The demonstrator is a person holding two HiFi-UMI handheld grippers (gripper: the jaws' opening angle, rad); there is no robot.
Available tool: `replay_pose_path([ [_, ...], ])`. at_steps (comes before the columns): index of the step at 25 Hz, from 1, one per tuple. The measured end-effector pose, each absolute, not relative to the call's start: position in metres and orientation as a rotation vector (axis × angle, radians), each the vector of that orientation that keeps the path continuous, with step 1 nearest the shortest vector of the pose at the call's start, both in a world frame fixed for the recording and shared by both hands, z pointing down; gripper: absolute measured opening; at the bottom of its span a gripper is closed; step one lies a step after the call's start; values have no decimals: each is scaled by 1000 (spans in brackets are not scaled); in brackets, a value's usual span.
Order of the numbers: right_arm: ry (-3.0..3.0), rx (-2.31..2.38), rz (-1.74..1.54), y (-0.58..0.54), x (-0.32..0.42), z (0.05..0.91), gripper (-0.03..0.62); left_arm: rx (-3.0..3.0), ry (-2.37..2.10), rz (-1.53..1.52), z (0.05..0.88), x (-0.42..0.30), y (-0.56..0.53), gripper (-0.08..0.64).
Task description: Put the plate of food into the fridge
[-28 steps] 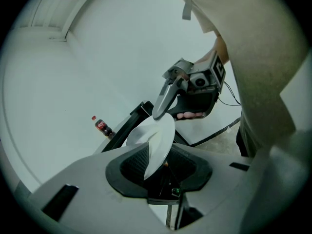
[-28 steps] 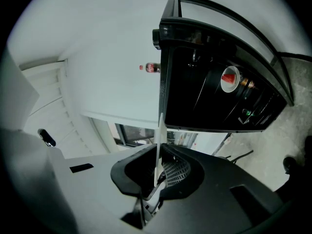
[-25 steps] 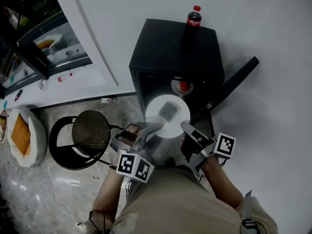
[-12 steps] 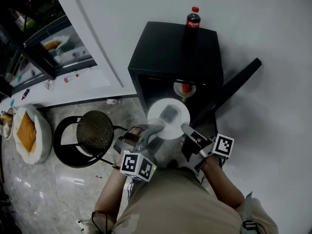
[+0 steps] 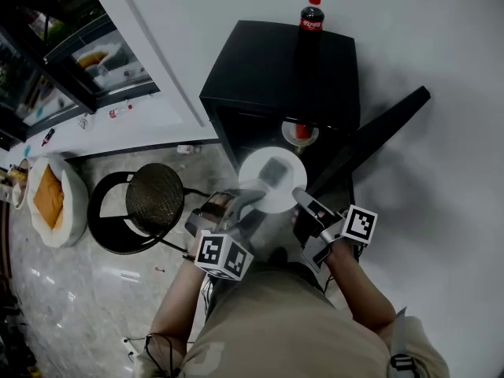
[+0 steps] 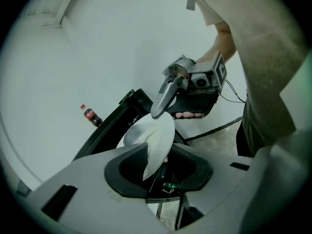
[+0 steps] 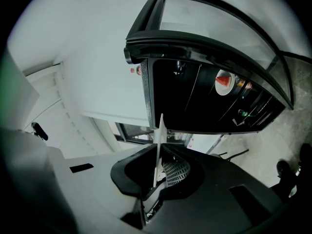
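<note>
- The food on the plate (image 5: 272,178) shows only as a greyish patch in the head view, and I cannot tell what it is.
- The fridge (image 5: 268,61) is dark inside. A small dish (image 5: 300,133) with something red shows there, and the rest is in shadow.
- The plate is held in the air at the fridge's open front. Whether its far rim has crossed the opening cannot be told.
- The left gripper (image 5: 252,199) has its fingers clamped on the plate's left rim.
- The right gripper (image 5: 300,200) has its fingers narrow on the right rim, with the plate edge-on between them.
- A cola bottle (image 5: 310,14) stands on the fridge top, and the door (image 5: 378,132) stands open at the right.
- The room has a pale stone floor (image 5: 71,290) and a white wall (image 5: 425,46). A round black stool (image 5: 153,199) stands left of the fridge.
</note>
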State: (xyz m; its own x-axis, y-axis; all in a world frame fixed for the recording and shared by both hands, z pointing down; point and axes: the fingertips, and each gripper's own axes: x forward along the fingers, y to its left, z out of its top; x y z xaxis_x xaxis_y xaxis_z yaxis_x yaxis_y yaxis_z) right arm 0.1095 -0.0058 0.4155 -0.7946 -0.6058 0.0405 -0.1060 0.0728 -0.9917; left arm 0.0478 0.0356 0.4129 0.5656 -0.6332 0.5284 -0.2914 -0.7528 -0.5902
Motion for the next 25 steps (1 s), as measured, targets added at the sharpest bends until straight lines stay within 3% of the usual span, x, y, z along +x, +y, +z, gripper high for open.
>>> replay_pose_path([
  [25,1910,-781,-1884,-43,84,459,38,-2458,737,-1102,457,18,-2,117],
])
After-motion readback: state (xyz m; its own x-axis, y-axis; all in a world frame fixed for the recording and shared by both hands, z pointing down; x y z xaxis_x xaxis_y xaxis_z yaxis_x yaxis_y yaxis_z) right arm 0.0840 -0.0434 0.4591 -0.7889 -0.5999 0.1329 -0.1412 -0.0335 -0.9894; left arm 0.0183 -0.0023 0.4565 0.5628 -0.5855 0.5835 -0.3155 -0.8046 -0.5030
